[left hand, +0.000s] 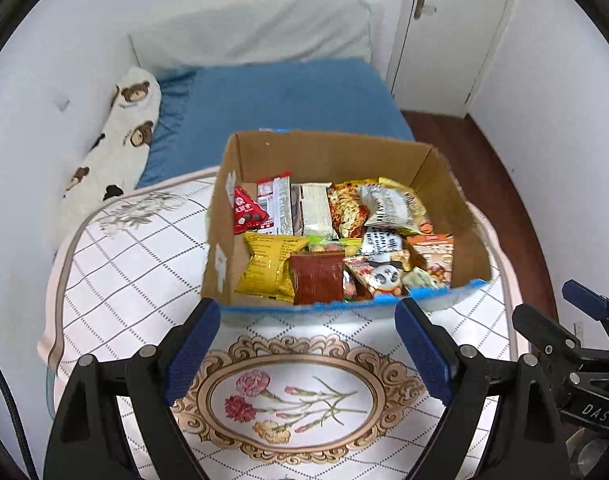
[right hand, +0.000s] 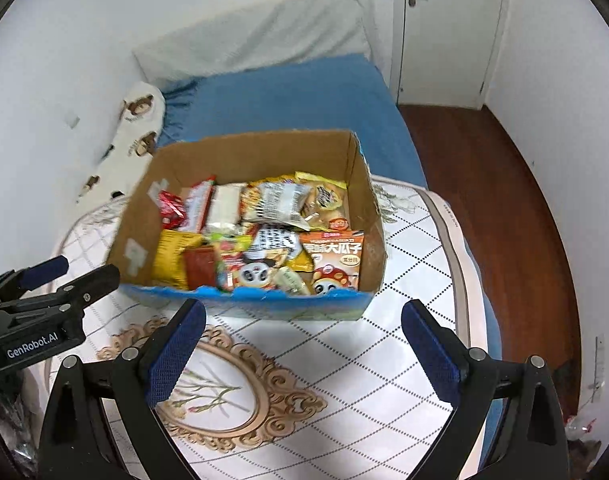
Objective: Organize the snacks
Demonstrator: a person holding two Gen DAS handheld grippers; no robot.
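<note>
An open cardboard box (left hand: 324,152) (right hand: 240,152) full of snack packets stands on a quilted mat. Inside lie a yellow bag (left hand: 270,266) (right hand: 170,258), a brown-red pouch (left hand: 318,278), a red packet (left hand: 246,210) and an orange seed bag (right hand: 336,258), among others. My left gripper (left hand: 308,324) hangs open in front of the box's near edge, nothing between its fingers. My right gripper (right hand: 304,328) is likewise open and empty just short of that edge. Each gripper also shows at the side of the other's view.
The white mat with a flower medallion (left hand: 288,400) covers a bed with a blue sheet (left hand: 288,96). A bear-print pillow (left hand: 120,136) lies along the left wall. A white door (right hand: 444,32) and wooden floor (right hand: 496,200) are to the right.
</note>
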